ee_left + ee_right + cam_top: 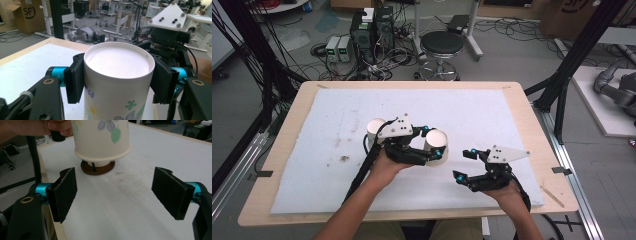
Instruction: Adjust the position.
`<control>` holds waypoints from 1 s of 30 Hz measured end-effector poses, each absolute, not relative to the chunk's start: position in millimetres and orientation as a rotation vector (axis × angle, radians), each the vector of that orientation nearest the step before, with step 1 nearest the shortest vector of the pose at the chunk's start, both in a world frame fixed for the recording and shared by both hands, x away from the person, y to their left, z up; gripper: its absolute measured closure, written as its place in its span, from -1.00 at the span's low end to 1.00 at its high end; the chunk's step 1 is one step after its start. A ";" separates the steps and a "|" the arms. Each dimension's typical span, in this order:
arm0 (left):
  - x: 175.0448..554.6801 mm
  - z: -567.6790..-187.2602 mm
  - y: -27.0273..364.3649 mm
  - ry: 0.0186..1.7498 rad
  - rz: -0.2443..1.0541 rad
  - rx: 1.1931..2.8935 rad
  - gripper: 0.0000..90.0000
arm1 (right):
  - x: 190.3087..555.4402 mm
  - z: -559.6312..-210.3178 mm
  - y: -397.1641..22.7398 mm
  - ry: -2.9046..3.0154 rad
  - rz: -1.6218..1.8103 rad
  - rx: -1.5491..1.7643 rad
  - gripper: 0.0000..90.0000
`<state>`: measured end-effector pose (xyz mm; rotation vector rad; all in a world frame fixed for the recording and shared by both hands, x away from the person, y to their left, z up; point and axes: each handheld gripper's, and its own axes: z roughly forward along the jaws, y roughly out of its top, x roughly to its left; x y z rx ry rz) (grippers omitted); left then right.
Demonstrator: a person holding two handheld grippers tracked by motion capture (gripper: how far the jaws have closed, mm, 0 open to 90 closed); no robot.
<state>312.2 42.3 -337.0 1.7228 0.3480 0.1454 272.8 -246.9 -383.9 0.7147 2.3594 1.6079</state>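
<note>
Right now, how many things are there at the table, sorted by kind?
Cups: 2 (held cup, second cup)
Brown disc: 1
Tongs: 2 (left tongs, right tongs)
Total: 5

A grey floor (pixel 522 60) strewn with cables (pixel 337 65) is seen beyond the jaws. A black round stool (pixel 441 44), computer towers (pixel 372 30) and a cardboard box (pixel 27 15) are placed there.

cup (pixel 117 82) base: cut off by the bottom edge in the left gripper view
cup top: cut off by the upper edge in the right gripper view
cup lettering: too partial to read
second cup (pixel 375 130): partly behind the left gripper (pixel 424 141)
</note>
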 end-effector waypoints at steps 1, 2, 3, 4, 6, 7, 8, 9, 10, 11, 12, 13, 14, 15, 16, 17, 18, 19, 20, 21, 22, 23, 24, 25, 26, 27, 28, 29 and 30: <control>311.5 -338.0 41.2 0.345 0.140 1.725 -0.20 | 273.4 -383.1 -244.6 2.365 1.615 0.704 -0.53; 311.1 -339.1 40.1 0.340 0.136 1.725 -0.20 | 274.4 -382.6 -242.4 2.363 1.628 0.697 -0.53; 310.5 -340.1 39.2 0.338 0.133 1.728 -0.20 | 275.3 -382.3 -240.9 2.366 1.638 0.696 -0.53; 310.1 -340.9 38.4 0.335 0.127 1.728 -0.20 | 276.4 -382.2 -239.4 2.368 1.646 0.693 -0.53; 309.4 -342.4 37.2 0.327 0.120 1.730 -0.20 | 277.8 -381.9 -236.6 2.377 1.655 0.690 -0.53; 309.2 -343.2 36.7 0.323 0.118 1.729 -0.20 | 278.8 -381.9 -235.2 2.375 1.660 0.680 -0.53; 308.7 -343.9 36.3 0.321 0.112 1.728 -0.20 | 278.9 -381.7 -233.7 2.383 1.669 0.675 -0.53; 308.5 -344.7 35.8 0.321 0.109 1.728 -0.20 | 279.3 -381.5 -232.5 2.384 1.673 0.666 -0.53; 308.4 -345.5 35.6 0.318 0.106 1.731 -0.20 | 279.4 -381.4 -231.1 2.389 1.680 0.659 -0.53; 308.4 -345.5 35.6 0.318 0.106 1.731 -0.20 | 279.4 -381.4 -231.1 2.389 1.680 0.659 -0.53; 308.1 -346.9 34.9 0.314 0.097 1.731 -0.20 | 280.2 -381.5 -228.8 2.391 1.690 0.640 -0.53; 308.1 -346.9 34.9 0.314 0.097 1.731 -0.20 | 280.2 -381.5 -228.8 2.391 1.690 0.640 -0.53; 307.9 -348.0 34.2 0.307 0.089 1.730 -0.20 | 280.4 -381.8 -226.0 2.406 1.694 0.635 -0.53; 307.6 -348.3 34.0 0.305 0.088 1.730 -0.20 | 281.1 -382.0 -224.7 2.407 1.696 0.625 -0.53; 307.3 -348.6 33.6 0.302 0.084 1.729 -0.20 | 281.5 -382.2 -223.3 2.408 1.697 0.618 -0.53; 307.1 -348.8 33.5 0.296 0.083 1.731 -0.20 | 281.6 -382.2 -221.8 2.417 1.699 0.620 -0.53; 306.7 -349.1 33.3 0.296 0.078 1.728 -0.20 | 282.6 -382.3 -220.5 2.414 1.699 0.610 -0.53; 306.6 -349.4 33.3 0.292 0.073 1.727 -0.20 | 283.0 -382.4 -219.3 2.422 1.701 0.610 -0.53; 306.7 -349.7 33.4 0.286 0.067 1.727 -0.20 | 283.6 -382.6 -218.1 2.425 1.710 0.610 -0.53; 306.2 -350.1 33.1 0.285 0.062 1.723 -0.20 | 284.3 -382.9 -217.2 2.426 1.716 0.614 -0.53; 306.1 -350.2 32.9 0.281 0.058 1.723 -0.20 | 285.2 -383.2 -216.2 2.426 1.723 0.606 -0.53; 305.8 -350.4 32.6 0.280 0.055 1.722 -0.20 | 285.3 -383.4 -215.1 2.429 1.723 0.606 -0.53; 305.8 -350.4 32.4 0.277 0.053 1.721 -0.20 | 285.5 -383.6 -213.9 2.433 1.730 0.600 -0.53; 305.8 -350.4 32.4 0.277 0.053 1.721 -0.20 | 285.5 -383.6 -213.9 2.433 1.730 0.600 -0.53; 305.7 -350.5 32.1 0.274 0.044 1.713 -0.20 | 285.8 -383.8 -212.1 2.434 1.728 0.596 -0.53; 305.7 -350.4 32.3 0.273 0.039 1.709 -0.20 | 286.5 -384.1 -211.5 2.428 1.735 0.586 -0.53; 305.8 -350.2 32.6 0.271 0.037 1.707 -0.20 | 287.3 -384.4 -211.3 2.424 1.741 0.576 -0.53; 305.7 -350.2 32.8 0.273 0.033 1.702 -0.20 | 287.1 -384.6 -211.1 2.430 1.749 0.580 -0.52; 305.6 -350.4 33.2 0.275 0.030 1.698 -0.20 | 287.5 -384.9 -211.1 2.431 1.749 0.571 -0.45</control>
